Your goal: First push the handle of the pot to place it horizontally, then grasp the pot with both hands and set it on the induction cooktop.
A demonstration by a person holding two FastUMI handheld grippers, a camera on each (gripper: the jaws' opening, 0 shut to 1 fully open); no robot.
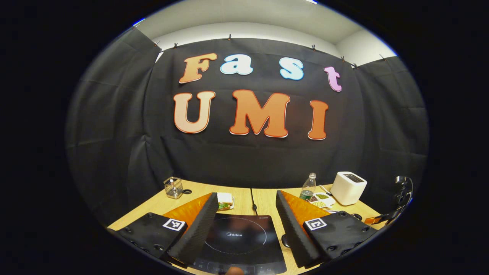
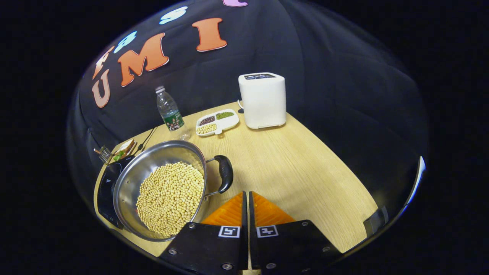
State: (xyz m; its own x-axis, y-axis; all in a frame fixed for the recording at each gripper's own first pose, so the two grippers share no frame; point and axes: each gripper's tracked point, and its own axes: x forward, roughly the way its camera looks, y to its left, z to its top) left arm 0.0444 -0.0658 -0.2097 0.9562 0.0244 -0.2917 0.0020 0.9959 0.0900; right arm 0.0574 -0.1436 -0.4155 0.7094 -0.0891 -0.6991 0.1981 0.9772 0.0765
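The pot (image 2: 162,189) sits lower left beside the cooktop (image 1: 238,238), ungrasped: left gripper (image 1: 246,225) fingers apart, right gripper (image 2: 246,206) fingers together.

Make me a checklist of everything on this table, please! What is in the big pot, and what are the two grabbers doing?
Surface: wooden table, two boards joined.
Job's things: steel pot full of soybeans, black handle facing the right gripper; induction cooktop, black, its top bare in the left gripper view.
Clutter: water bottle, divided bean dish, white appliance, sandwich, clear holder.
Grippers: left gripper open above the cooktop; right gripper shut, empty, beside the handle.
Cables: black cord behind the cooktop.
Surroundings: black cloth wall.
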